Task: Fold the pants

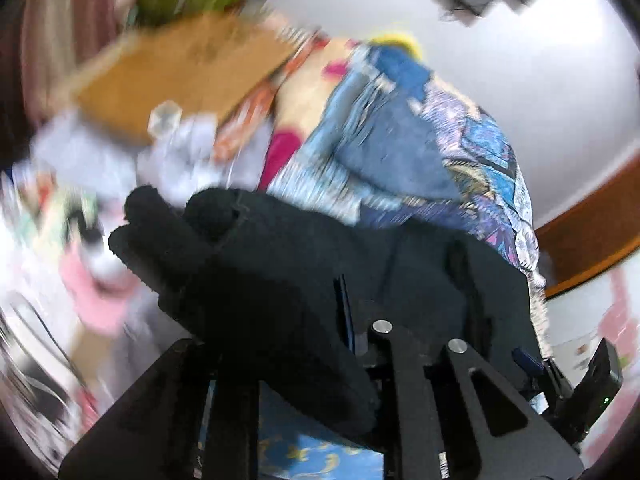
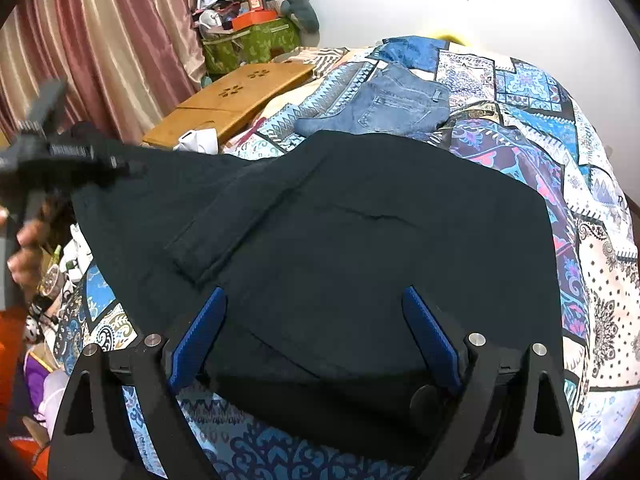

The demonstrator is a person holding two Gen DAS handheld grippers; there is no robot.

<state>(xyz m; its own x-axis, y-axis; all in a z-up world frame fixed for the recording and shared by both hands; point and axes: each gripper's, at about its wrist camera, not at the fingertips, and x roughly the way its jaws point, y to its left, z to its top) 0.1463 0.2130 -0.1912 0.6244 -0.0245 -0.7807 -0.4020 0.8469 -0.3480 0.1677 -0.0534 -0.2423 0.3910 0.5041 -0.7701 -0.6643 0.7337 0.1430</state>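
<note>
Black fabric fills the foreground of both wrist views: a pair of plain black cloth pants (image 2: 360,240) spread over a bed covered in a blue, white and purple patchwork-print bedspread (image 2: 560,128). From the right wrist camera, the right gripper (image 2: 316,336) stands with its blue ribbed pads (image 2: 200,332) wide apart over the near edge of the pants, clamping nothing; whether the tips rest on the cloth cannot be told. Over at the left edge of that view, the left gripper (image 2: 100,164) is pinched together on the far left end of the pants, raising that end off the bed; a person's hand (image 2: 24,248) shows below it. Its own blurred wrist view agrees: a bunched wad of black cloth is draped across its linkage, though the pads themselves are hidden by fabric there. A folded pair of light blue denim jeans (image 2: 384,108) already lies behind the black pants, near a flat wooden lap table (image 2: 232,100). Judging by this, the black pair is early in its fold: it lies mostly flat with one flap turned over near the middle, one end is gripped, and carrying that end across and squaring the stack all seems left to do.
</note>
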